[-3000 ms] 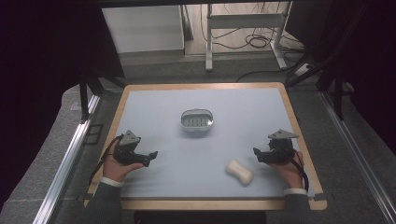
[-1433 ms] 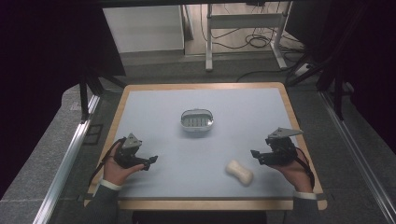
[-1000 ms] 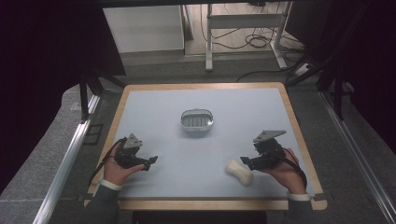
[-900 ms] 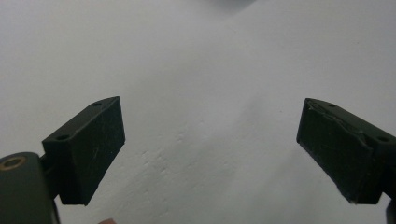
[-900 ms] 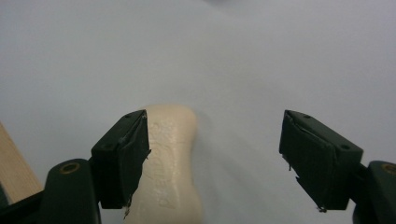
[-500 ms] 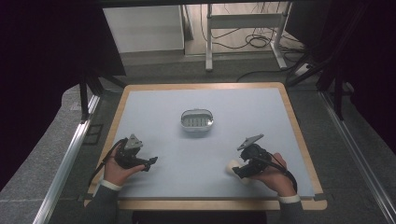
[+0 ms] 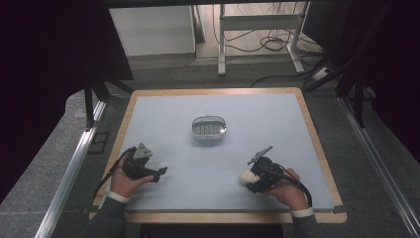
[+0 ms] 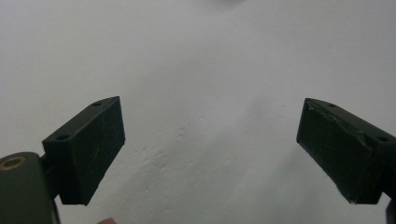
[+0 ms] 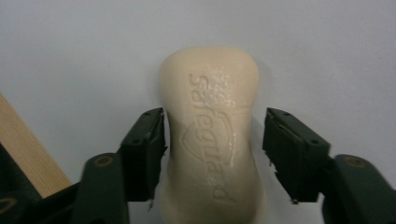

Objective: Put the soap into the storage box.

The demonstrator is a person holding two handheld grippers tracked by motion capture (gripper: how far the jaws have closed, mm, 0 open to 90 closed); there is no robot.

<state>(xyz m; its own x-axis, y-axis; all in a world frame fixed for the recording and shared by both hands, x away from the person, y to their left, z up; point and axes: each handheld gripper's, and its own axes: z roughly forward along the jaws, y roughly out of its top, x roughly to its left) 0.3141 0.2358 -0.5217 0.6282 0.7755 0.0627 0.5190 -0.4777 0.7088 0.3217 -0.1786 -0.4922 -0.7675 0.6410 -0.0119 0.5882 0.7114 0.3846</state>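
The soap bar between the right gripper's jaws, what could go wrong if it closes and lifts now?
The soap bar looks glossy and rounded, so it may squirt out as the right gripper closes. Its right jaw stands apart from the bar while the left is almost touching, so closing could push the bar sideways. The grip sits at the narrow waist; the bar may tilt on lifting.

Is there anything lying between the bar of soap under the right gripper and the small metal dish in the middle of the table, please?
Nothing visible does. The soap bar sits between the right gripper's open jaws, and only bare mat separates it from the metal dish.
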